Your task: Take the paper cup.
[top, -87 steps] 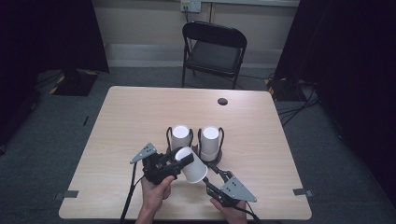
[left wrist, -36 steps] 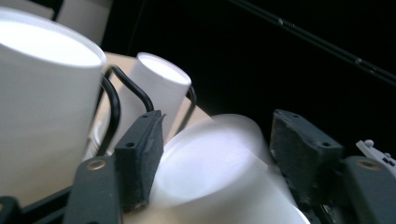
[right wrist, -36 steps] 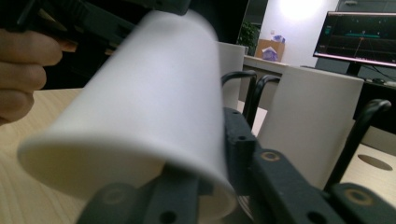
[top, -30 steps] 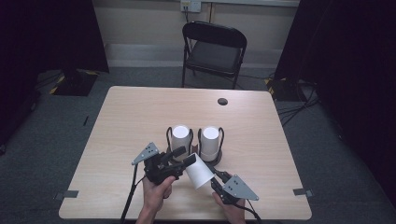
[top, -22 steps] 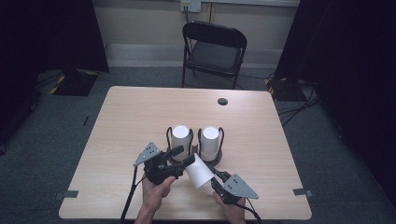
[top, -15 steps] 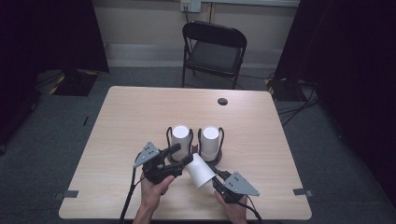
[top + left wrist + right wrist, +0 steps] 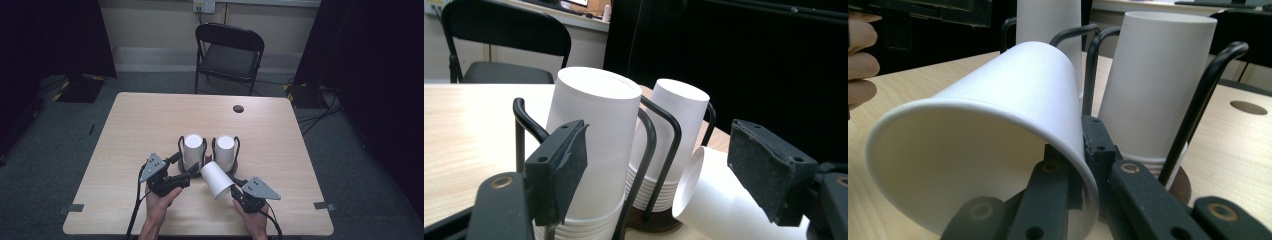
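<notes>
Right gripper (image 7: 234,189) pinching rim of loose cup (image 7: 216,179), 1 jaw inside, 1 outside. Left gripper (image 7: 181,170) now spread wide, off the cup since a moment ago, jaws flanking left stack (image 7: 596,150). Cup tilted on its side just before the 2 stacks in rack (image 7: 179,145). Handover apparently done; cup free to move elsewhere on table (image 7: 150,115).

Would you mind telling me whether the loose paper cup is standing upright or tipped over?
Tipped over. The paper cup lies slanted on its side, and the right hand-held gripper pinches its rim, one jaw inside the mouth and one outside.
</notes>
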A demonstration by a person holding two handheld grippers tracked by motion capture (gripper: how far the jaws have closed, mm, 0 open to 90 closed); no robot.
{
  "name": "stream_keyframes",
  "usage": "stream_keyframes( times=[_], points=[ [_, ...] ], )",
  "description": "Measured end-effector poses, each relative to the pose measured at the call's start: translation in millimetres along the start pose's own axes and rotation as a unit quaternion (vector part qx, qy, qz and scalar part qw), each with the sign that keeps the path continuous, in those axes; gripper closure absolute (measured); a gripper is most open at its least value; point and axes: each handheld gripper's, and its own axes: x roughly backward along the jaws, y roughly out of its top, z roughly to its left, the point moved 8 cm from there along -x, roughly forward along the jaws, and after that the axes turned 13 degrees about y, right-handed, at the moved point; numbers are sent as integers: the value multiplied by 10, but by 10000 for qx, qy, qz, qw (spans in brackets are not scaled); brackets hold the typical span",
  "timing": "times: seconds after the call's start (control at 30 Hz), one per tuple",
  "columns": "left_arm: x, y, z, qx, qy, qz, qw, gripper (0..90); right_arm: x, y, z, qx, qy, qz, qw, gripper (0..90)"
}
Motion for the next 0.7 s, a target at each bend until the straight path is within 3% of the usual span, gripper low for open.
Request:
stream_keyframes(
  times=[0.23, 0.37, 0.43, 0.7],
  points=[
    [26, -66, -5, -378, 78, -8, 9993, 216, 10, -27, 5, -195, 152, 245, 9994, 884],
    [61, -112, -21, -440, -186, -62, 9988, 242, 10, -43, 1, -246, 218, 409, 9986, 884],
    [59, -128, -14, -548, -119, -38, 9984, 227, 17, -52, -10, -307, 229, 479, 9981, 884],
    [70, -186, -45, -960, -202, 36, 9952, 196, 39, -55, -40, -334, 360, 767, 9958, 883]
  ],
)
